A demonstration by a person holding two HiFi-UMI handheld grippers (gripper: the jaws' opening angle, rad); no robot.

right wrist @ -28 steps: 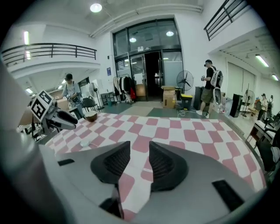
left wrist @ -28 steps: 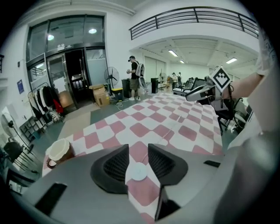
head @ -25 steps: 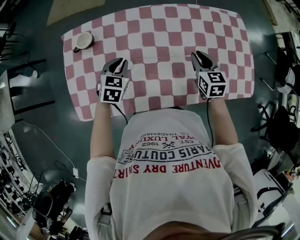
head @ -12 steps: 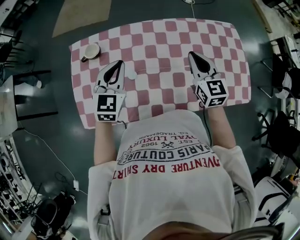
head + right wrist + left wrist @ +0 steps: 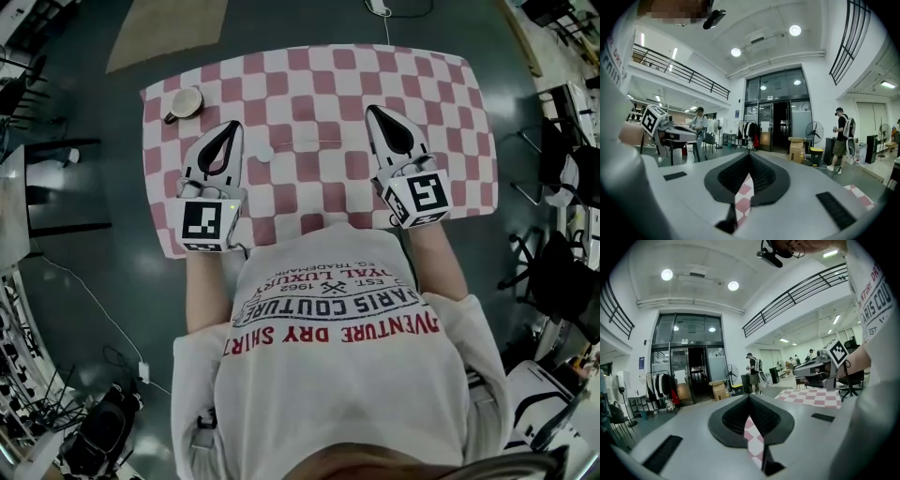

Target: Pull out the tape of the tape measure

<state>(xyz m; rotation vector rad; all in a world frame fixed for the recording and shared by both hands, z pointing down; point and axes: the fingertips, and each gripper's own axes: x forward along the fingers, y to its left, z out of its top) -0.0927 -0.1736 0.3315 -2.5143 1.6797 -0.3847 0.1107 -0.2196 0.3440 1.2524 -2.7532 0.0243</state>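
**Tape measure waits between two raised grippers**

The small round tape measure [image 5: 265, 152] lies on the checkered surface [image 5: 450, 94], left of centre in the head view. It is nearer the left hand-held gripper [image 5: 233, 127] than the right hand-held gripper [image 5: 371, 111]. Both hover with jaws together and empty, the right's having just been closing. The case looks light and apt to slide, so one gripper should probably pin it while the other pinches the thin tape end. Open room lies rightward; a mug [image 5: 185, 101] stands upper left.

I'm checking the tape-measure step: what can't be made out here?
Head view: small white round thing, too small to identify.
Head view: thin line beside it, too faint to call tape.
Head view: cup contents, too small.
Both gripper views: neither shows that round thing.
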